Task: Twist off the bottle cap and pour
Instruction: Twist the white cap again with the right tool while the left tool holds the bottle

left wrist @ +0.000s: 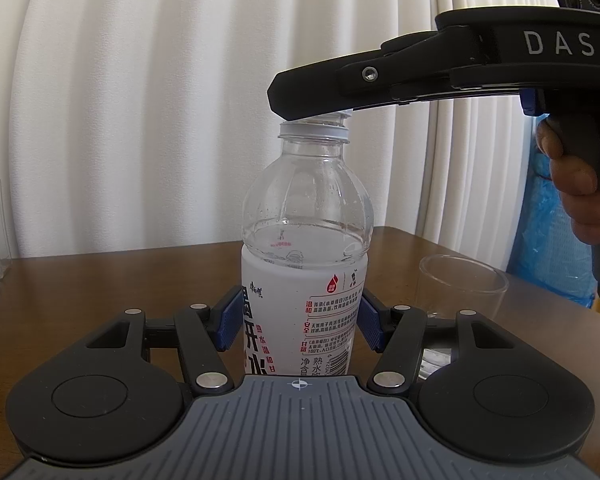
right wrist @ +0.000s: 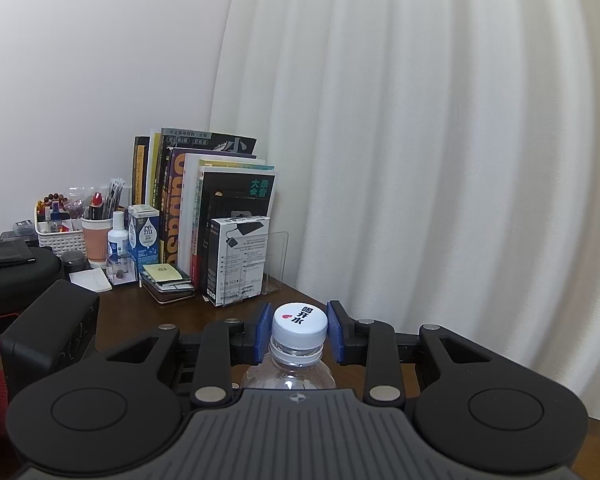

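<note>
A clear water bottle (left wrist: 304,240) with a white label stands upright on the brown table (left wrist: 100,280), partly filled. My left gripper (left wrist: 300,324) is shut on the bottle's body, blue pads on both sides of the label. My right gripper (right wrist: 299,330) is shut on the white cap (right wrist: 299,325), its blue pads pressed against the cap's sides. In the left wrist view the right gripper (left wrist: 300,104) comes in from the right and hides the cap. The cap sits slightly raised and tilted above the neck ring (left wrist: 314,133). An empty clear glass (left wrist: 462,284) stands to the right of the bottle.
White curtain (left wrist: 180,100) hangs behind the table. In the right wrist view, books (right wrist: 204,208), a white box (right wrist: 238,260), a clear stand (right wrist: 276,260), a basket of small items (right wrist: 60,228) and a black case (right wrist: 16,276) crowd the table's far left. A blue bag (left wrist: 552,248) lies at the right.
</note>
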`<action>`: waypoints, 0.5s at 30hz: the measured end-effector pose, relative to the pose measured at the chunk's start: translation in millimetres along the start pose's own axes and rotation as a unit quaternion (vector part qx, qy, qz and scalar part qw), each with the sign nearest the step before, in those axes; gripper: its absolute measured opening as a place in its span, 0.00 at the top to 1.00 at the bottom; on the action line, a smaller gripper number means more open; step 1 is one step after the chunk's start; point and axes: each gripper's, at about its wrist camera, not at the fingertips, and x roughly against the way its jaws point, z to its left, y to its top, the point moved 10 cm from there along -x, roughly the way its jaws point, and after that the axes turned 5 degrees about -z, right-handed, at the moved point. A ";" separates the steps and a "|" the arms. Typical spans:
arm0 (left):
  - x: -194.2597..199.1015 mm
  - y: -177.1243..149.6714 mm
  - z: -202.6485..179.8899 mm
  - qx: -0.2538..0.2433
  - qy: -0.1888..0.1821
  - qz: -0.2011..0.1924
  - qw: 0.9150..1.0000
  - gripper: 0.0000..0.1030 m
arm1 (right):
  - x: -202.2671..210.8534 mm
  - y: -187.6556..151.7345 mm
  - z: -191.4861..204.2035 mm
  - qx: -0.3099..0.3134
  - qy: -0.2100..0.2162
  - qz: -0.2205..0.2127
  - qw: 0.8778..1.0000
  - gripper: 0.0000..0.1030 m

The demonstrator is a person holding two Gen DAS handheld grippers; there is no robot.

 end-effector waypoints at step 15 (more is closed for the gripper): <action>-0.4 1.0 -1.1 -0.001 0.000 0.000 1.000 0.43 | 3.0 1.6 3.5 0.007 -0.006 0.001 1.000 0.67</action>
